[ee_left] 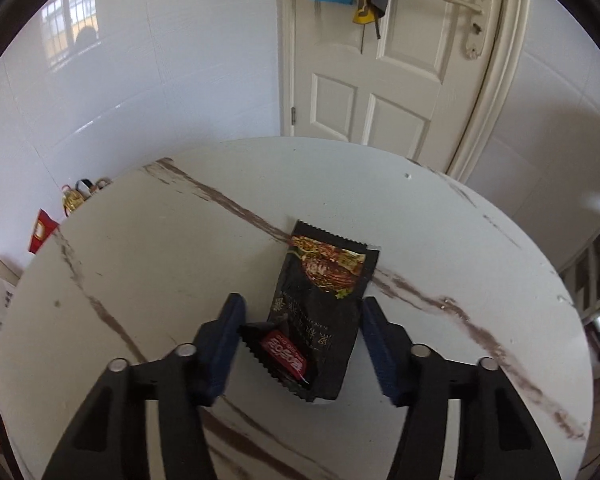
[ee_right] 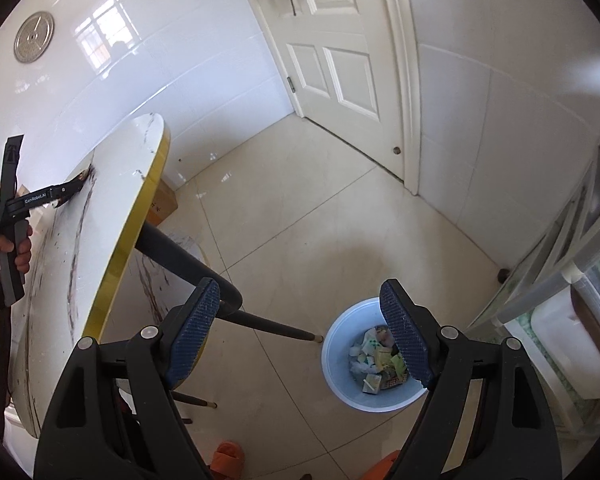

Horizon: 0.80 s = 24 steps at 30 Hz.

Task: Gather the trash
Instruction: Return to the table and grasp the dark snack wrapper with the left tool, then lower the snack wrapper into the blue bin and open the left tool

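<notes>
Left wrist view: the left gripper (ee_left: 300, 332) points down at a round, brown-veined marble surface (ee_left: 140, 248). Its jaws stand apart, one to each side of two black wrappers, and neither pad presses on them. The large wrapper (ee_left: 324, 296), printed with a food photograph, lies flat with its serrated end toward the white door (ee_left: 380, 80). The small wrapper (ee_left: 284, 356), which bears a red label, lies partly on the near end of the large one. The right pad stands just beside the large wrapper's edge; the left pad stands just beside the small wrapper. Right wrist view: the right gripper (ee_right: 300, 336) hangs beside the surface over the tiled floor (ee_right: 300, 200), jaws wide apart with nothing between them. A pale blue bin (ee_right: 340, 344) stands on the floor below, partly hidden by the right finger, and holds crumpled papers and packets (ee_right: 376, 356). At the left edge of this view a hand (ee_right: 4, 252) holds the left gripper's handle over the gold-rimmed surface.
</notes>
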Tool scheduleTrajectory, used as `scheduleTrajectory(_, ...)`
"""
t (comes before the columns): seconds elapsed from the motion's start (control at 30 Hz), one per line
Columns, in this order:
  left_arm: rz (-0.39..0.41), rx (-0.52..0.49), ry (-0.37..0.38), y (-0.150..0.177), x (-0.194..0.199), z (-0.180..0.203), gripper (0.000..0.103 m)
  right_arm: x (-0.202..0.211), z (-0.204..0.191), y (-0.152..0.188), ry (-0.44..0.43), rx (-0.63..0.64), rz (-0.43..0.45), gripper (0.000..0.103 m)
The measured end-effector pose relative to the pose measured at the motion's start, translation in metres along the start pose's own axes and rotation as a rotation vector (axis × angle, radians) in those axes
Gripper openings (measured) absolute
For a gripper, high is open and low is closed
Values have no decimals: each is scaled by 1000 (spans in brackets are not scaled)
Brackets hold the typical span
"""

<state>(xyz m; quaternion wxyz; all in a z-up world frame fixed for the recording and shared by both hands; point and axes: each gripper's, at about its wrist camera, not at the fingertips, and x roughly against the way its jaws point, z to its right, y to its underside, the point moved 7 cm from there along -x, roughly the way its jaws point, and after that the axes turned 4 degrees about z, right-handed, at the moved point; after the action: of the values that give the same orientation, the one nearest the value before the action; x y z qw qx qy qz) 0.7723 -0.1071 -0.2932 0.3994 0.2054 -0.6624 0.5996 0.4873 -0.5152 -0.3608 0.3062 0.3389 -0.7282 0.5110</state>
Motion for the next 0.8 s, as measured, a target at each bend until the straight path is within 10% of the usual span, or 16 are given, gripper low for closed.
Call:
scheduleTrajectory(0.2, 0, -26, -42, 4, 13, 10, 13, 10, 8, 5, -12, -19, 7, 81)
scheduleTrajectory(0.5, 57, -99, -87, 38, 93, 79, 12, 42, 32, 25, -27, -53, 36, 81)
scheduleTrajectory(0.8, 146, -263, 103, 60, 200, 262, 13, 74, 80, 50, 0, -118, 72, 81)
